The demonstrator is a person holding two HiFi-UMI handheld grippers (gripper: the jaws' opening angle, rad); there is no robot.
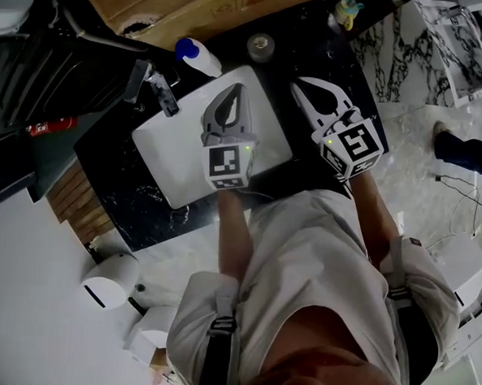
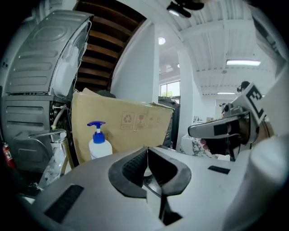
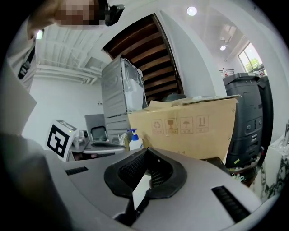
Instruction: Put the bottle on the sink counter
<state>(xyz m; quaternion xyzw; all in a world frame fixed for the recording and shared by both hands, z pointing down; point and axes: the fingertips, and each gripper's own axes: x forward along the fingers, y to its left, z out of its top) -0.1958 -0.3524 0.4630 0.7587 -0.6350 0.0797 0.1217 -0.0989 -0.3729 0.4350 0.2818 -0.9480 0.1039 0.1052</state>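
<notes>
As the bottle [image 1: 199, 56] already stands on the black counter [image 1: 143, 198] behind the basin [image 1: 171, 159], I judge the placing finished. The left gripper [image 1: 235, 91] and right gripper [image 1: 299, 87] are pressed together and empty, so next I need only draw back.

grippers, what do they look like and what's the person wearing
Both the left gripper and right gripper have pale grey curved jaws with black ribbed pads, each carrying a white cube of black square markers. The person wears a light short-sleeved shirt with dark straps.
</notes>
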